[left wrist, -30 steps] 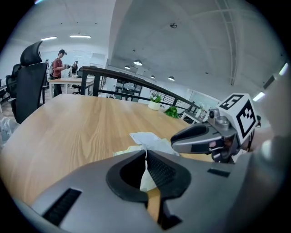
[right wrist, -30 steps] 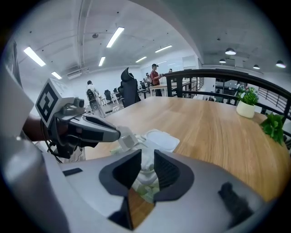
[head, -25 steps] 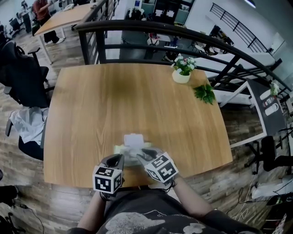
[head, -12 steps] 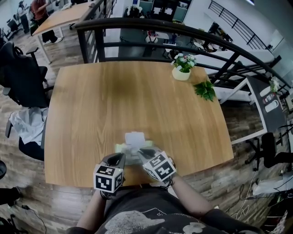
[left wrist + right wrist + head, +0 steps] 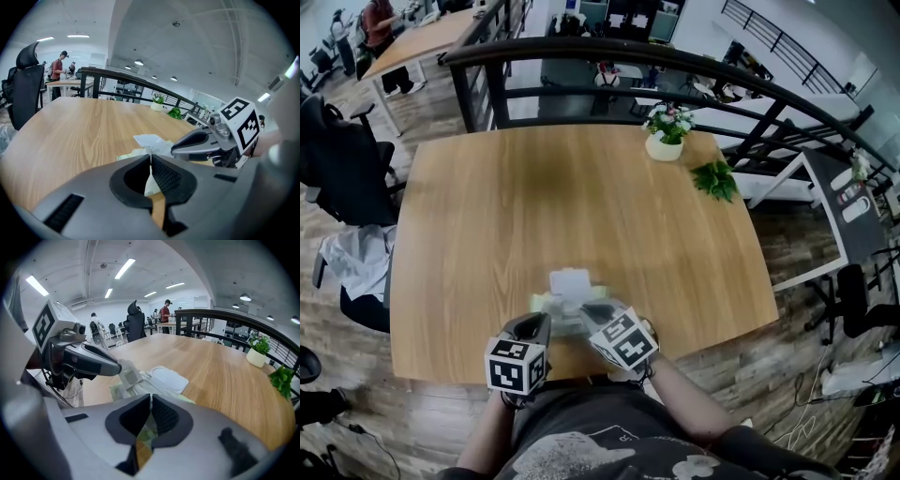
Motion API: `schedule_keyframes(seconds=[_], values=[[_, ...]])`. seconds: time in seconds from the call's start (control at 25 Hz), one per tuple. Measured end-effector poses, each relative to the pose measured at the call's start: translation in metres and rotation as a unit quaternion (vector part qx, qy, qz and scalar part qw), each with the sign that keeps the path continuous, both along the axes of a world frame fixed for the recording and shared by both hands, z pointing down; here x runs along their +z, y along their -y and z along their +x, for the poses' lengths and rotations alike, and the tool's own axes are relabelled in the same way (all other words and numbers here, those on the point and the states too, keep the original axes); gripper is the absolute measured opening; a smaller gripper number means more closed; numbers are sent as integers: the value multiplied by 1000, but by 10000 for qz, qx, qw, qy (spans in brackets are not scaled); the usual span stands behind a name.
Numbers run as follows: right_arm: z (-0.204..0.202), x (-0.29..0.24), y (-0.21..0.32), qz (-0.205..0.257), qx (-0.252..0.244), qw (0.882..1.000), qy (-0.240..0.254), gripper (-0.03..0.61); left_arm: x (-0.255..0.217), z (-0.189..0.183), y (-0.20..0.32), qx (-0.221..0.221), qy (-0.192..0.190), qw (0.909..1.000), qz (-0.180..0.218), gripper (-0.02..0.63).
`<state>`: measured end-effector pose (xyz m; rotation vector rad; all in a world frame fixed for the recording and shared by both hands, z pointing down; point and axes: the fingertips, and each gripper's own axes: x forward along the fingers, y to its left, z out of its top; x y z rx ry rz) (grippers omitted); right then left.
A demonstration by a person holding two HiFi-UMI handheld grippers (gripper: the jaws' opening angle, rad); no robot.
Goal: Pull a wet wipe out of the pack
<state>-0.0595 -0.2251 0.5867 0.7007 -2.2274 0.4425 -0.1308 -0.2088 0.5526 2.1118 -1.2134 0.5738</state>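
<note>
Wet wipe (image 5: 128, 374), a white crumpled tuft, stays pinched in my closed left gripper (image 5: 150, 161) over the pale green soft pack (image 5: 542, 304), lower centre of frame, my closed right gripper (image 5: 151, 401) alongside; nothing has moved, so pulling seems unstarted.

Wooden table (image 5: 581, 197), black railing (image 5: 562, 47), office chair (image 5: 342, 159), plank floor (image 5: 384, 412)

This is an open-plan office, with a wooden table (image 5: 572, 187), a black office chair (image 5: 347, 159), ceiling strip lights (image 5: 124, 268) and a person (image 5: 386, 28) at a far table (image 5: 431, 37).
</note>
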Motion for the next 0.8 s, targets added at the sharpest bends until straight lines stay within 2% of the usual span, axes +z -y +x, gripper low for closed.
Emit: schedule_keyframes(seconds=[0.8], values=[[15, -7, 0, 83, 38, 10000, 38, 34, -3, 0, -1, -140, 131, 9998, 37, 23]])
